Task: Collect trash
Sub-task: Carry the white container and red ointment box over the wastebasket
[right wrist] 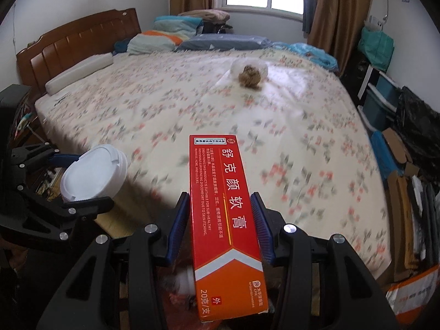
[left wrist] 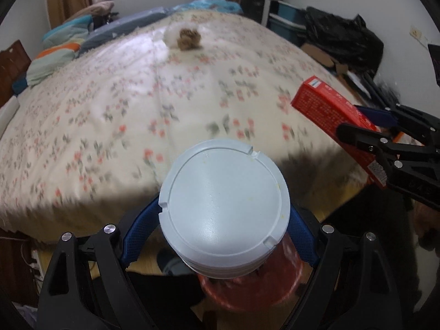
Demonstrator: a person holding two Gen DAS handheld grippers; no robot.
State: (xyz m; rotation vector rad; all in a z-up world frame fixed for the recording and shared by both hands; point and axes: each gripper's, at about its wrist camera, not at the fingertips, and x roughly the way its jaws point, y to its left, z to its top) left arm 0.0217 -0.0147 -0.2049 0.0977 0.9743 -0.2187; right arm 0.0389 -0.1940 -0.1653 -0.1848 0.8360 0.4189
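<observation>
My left gripper [left wrist: 222, 220] is shut on a white round plastic tub [left wrist: 224, 209], held bottom-forward above a red bin [left wrist: 253, 288] on the floor by the bed's foot. The tub also shows in the right wrist view [right wrist: 93, 173]. My right gripper [right wrist: 221, 220] is shut on a long red ointment box [right wrist: 225, 220], also seen in the left wrist view [left wrist: 335, 115] to the right of the tub. A brown crumpled wad with a clear plastic wrapper [left wrist: 188, 38] lies far up the bed; it also shows in the right wrist view [right wrist: 249, 77].
A floral bedsheet [right wrist: 192, 115] covers the bed, with pillows and folded bedding [right wrist: 165, 35] by the wooden headboard [right wrist: 74, 46]. Black bags, cardboard and storage bins [right wrist: 407, 137] crowd the floor on the bed's right side.
</observation>
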